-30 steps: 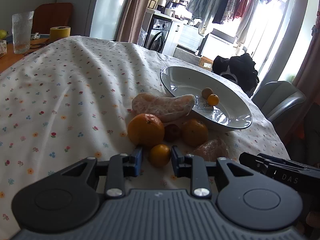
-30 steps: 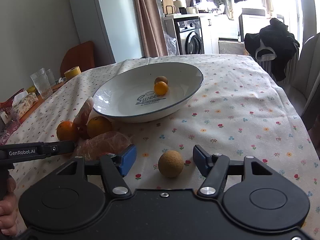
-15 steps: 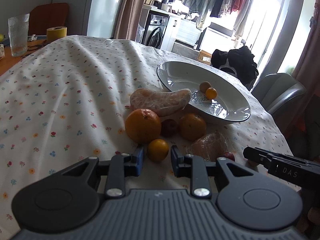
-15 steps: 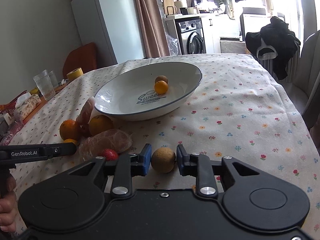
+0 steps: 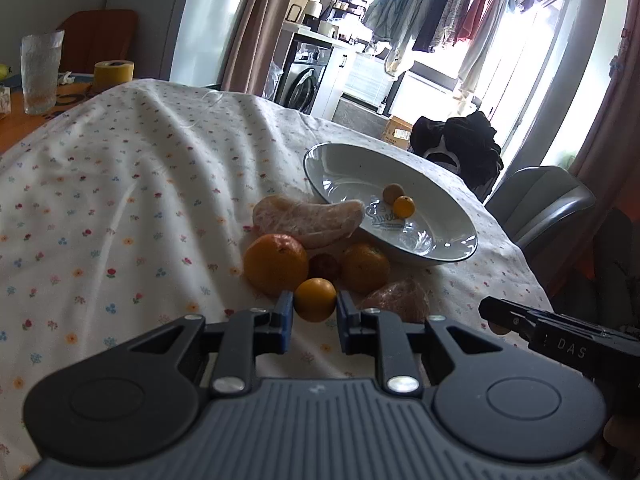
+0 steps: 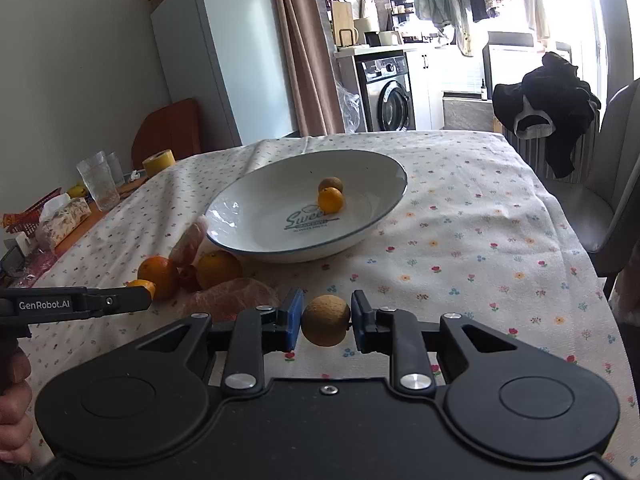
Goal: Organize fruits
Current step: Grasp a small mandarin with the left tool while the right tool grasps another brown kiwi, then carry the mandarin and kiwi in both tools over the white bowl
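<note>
Fingers of the left gripper [image 5: 315,311] are pinched on a small orange fruit [image 5: 315,299] beside the fruit pile [image 5: 320,248]; a brown round fruit [image 6: 325,320] is clamped by the right gripper [image 6: 325,321], raised above the counter [image 6: 460,248] before the white bowl [image 6: 376,184].

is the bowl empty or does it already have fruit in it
Not empty: the bowl holds two small fruits, an orange one and a brown one touching behind it.
</note>
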`<state>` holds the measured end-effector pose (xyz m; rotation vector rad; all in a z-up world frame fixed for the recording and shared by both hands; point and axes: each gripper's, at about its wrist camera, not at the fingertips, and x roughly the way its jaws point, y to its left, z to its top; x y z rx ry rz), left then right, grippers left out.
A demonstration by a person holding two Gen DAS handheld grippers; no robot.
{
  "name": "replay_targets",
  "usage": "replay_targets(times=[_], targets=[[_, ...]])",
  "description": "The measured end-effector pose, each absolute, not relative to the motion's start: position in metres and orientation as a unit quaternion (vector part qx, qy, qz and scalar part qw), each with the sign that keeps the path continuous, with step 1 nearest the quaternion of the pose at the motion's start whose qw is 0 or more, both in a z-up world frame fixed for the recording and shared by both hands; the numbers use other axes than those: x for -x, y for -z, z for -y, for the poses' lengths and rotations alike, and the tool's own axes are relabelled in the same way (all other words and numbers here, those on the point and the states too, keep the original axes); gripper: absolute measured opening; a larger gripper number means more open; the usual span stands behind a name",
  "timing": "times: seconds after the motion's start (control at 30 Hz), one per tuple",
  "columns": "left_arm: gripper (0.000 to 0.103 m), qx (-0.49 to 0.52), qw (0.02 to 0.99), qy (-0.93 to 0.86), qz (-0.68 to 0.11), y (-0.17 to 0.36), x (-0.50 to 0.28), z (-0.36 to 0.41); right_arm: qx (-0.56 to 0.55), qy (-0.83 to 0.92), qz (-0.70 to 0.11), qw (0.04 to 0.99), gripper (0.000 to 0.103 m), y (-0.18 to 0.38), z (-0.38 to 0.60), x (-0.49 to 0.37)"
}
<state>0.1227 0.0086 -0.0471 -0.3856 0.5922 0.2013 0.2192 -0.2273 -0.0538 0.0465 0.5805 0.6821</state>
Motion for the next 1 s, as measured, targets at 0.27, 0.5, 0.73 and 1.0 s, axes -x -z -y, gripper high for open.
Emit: replay_targets(times=[0.27, 0.5, 0.73, 1.0], targets=[[0.021, 0.182, 0.942, -0.09, -0.266, 0.022, -0.114, -0.004, -0.016, -0.342, -0.253, 0.905, 0.024, 0.03, 0.222, -0.209], [0.021, 0.179, 0.948, -0.084, -0.248, 0.005, -0.106, -0.003, -0.013, -0.355, -0.235, 0.905, 0.024, 0.014, 0.219, -0.199], [0.021, 0.175, 0.953, -0.083, -0.232, -0.009, -0.099, 0.001, -0.014, -0.364, -0.221, 0.905, 0.024, 0.002, 0.217, -0.192], [0.021, 0.17, 0.957, -0.081, -0.219, -0.02, -0.1, 0.002, -0.017, -0.364, -0.209, 0.907, 0.024, -0.008, 0.217, -0.191]])
